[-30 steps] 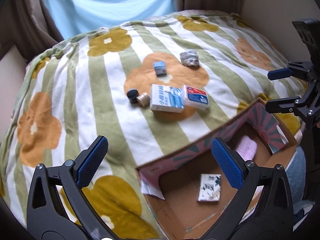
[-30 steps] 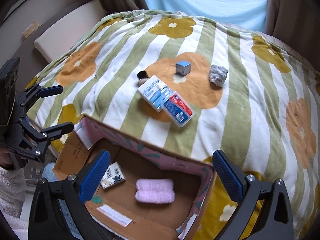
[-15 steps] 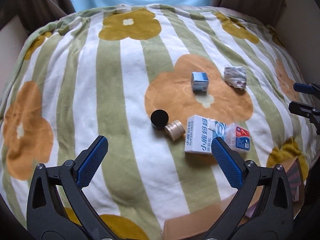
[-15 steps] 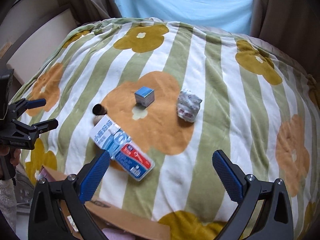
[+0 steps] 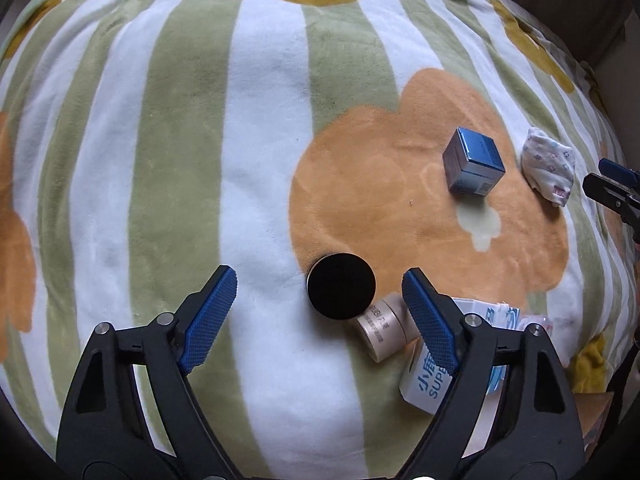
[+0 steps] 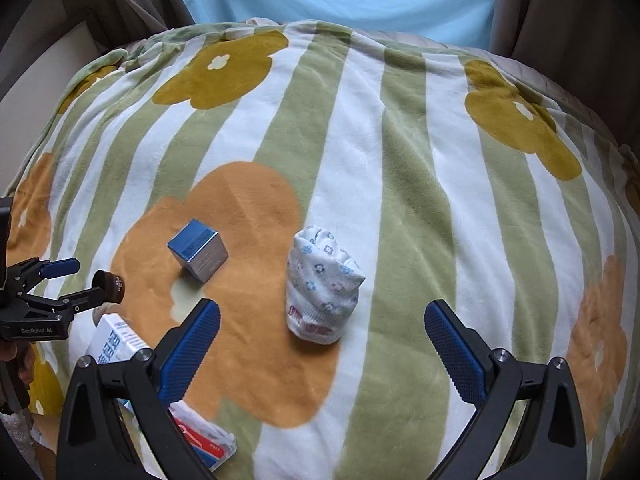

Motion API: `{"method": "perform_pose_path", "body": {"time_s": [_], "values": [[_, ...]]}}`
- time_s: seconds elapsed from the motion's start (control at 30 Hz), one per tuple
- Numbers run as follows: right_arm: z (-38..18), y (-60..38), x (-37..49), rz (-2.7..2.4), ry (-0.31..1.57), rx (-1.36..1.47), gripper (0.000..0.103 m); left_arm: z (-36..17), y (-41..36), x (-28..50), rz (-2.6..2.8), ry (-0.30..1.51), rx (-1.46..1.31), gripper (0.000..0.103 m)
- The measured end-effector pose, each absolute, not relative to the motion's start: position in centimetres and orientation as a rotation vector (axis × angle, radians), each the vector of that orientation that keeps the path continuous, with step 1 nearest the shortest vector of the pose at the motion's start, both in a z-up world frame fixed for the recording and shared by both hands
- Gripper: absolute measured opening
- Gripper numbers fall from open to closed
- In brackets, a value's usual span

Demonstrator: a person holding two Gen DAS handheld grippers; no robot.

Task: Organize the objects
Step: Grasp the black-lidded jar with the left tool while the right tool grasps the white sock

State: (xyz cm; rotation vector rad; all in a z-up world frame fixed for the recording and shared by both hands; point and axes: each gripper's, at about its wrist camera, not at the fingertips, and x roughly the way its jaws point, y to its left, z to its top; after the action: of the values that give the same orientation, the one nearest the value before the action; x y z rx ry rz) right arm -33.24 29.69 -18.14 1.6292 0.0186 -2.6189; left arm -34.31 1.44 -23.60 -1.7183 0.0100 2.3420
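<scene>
A: Any writing legible?
B: The white carton (image 5: 432, 380) reads "SUPE" under Chinese characters; the beige jar (image 5: 382, 326), lying against the black jar (image 5: 341, 286), has print too small to read. "GenRoboLAI" marks the left gripper (image 6: 70, 280).
A: Grippers?
B: Both spread wide, holding nothing. The left gripper brackets the black jar; the right gripper (image 6: 322, 340) brackets the sock (image 6: 322, 286). Blue box (image 6: 199, 255) sits between, on the blanket (image 6: 400, 160).

My left hand-held gripper (image 5: 316, 298) and right hand-held gripper (image 6: 322, 338) share black triangular frames with silver screws and blue knurled pads (image 5: 208, 316). White "GenRoboLAI" lettering marks the left body, and fingers (image 6: 22, 360) show bare skin.
</scene>
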Motion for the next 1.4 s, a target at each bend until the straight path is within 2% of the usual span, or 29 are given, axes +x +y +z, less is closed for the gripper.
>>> {"method": "perform_pose_path", "body": {"time_s": [0.23,0.4,0.47,0.53,0.57,0.63,0.77,0.93,1.13,1.4], "values": [[-21.6,29.6,-35.2,-2.596,0.024,1.682,0.102,-24.5,1.8,-34.6,2.333,0.02,-1.718,0.075],[-22.5,29.4,-35.9,-2.614,0.033,1.69,0.1,-25.1,1.9,-34.8,2.323,0.041,-1.731,0.06],[-22.6,29.3,-36.1,-2.62,0.036,1.686,0.095,-25.3,1.9,-34.8,2.326,0.038,-1.727,0.058],[-22.6,29.2,-36.3,-2.627,0.052,1.688,0.082,-25.3,1.9,-34.8,2.323,0.038,-1.725,0.054],[-22.7,29.1,-36.4,-2.629,0.064,1.693,0.079,-25.3,1.9,-34.8,2.322,0.035,-1.72,0.05],[-22.9,29.0,-36.5,-2.621,0.075,1.7,0.064,-25.3,2.0,-34.8,2.315,0.031,-1.713,0.044],[-23.2,29.0,-36.6,-2.606,0.052,1.717,0.049,-25.0,2.4,-34.9,2.299,0.025,-1.699,0.033],[-22.7,28.8,-36.3,-2.615,0.037,1.702,0.043,-24.8,2.4,-34.8,2.3,0.032,-1.693,0.033],[-21.2,28.4,-35.9,-2.628,0.036,1.668,0.042,-23.4,1.8,-34.5,2.312,-0.007,-1.666,0.033],[-16.9,27.0,-34.1,-2.652,0.046,1.595,0.042,-19.0,1.5,-32.7,2.35,0.011,-1.585,0.033]]}}
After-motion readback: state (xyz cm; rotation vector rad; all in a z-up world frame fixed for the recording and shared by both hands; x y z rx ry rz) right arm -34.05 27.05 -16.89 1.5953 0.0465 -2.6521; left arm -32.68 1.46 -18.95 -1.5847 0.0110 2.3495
